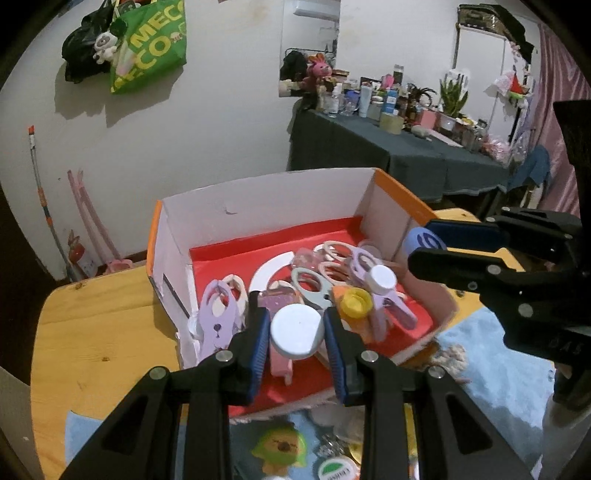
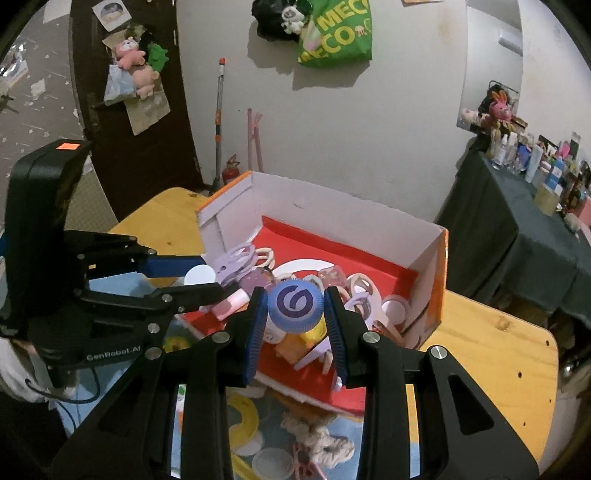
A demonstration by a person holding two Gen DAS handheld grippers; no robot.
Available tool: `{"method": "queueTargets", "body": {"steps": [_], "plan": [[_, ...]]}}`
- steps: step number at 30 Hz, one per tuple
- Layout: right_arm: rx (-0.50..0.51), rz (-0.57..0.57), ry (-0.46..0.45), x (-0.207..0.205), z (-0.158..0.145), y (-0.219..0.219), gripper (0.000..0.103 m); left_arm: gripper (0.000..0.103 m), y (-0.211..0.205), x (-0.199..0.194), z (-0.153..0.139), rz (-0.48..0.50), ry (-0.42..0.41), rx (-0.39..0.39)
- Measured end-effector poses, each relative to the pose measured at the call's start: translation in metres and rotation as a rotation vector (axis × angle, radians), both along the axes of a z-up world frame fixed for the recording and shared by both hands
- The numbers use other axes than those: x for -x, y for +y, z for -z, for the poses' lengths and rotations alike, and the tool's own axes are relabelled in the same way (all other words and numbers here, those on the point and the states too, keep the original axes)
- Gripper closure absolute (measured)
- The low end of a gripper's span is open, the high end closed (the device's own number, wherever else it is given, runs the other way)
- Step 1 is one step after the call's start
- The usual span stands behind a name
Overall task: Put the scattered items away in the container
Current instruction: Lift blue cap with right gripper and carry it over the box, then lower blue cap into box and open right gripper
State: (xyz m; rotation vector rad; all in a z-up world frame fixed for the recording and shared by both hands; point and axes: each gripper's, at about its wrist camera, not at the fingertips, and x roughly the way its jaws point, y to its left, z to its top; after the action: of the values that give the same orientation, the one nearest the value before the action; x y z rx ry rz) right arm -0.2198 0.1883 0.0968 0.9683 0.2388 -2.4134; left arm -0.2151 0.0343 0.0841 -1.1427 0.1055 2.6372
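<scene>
"GenRobot.AI" on left gripper point(image 2: 207, 280), "MECO" on green bag point(image 2: 338, 33)

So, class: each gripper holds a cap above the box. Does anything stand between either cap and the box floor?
No lid or barrier shows. Under the white cap and the blue cap, the open box already holds piled clips, so they would land on those.

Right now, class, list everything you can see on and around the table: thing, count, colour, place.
Box: one, orange outside, white walls, red floor; on the wooden table.
Clips: several, lilac, pink, grey; in the box.
Yellow cap: one; in the box.
White cap: one; between the left gripper's fingers, over the box.
Blue cap: one, swirl logo; between the right gripper's fingers, over the box.
Mat: one, light blue; in front of the box.
Green bag: one; on the wall.
Left gripper: black, blue pads.
Right gripper: same.
</scene>
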Motion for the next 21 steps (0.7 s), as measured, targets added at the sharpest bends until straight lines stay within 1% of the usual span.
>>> {"method": "queueTargets", "body": {"steps": [3, 9, 15, 21], "plan": [[-0.014, 0.005, -0.023, 0.013, 0.011, -0.004, 0.073, 0.071, 0.000, 0.009, 0.006, -0.007, -0.018, -0.008], [-0.043, 0.009, -0.081, 0.036, 0.037, -0.012, 0.073, 0.071, -0.001, 0.022, 0.015, -0.023, -0.026, 0.010], [-0.086, 0.005, -0.108, 0.044, 0.056, -0.018, 0.073, 0.071, -0.001, 0.031, 0.026, -0.028, -0.045, 0.019], [-0.126, 0.000, -0.114, 0.046, 0.065, -0.024, 0.073, 0.071, -0.001, 0.035, 0.033, -0.032, -0.054, 0.031]]}}
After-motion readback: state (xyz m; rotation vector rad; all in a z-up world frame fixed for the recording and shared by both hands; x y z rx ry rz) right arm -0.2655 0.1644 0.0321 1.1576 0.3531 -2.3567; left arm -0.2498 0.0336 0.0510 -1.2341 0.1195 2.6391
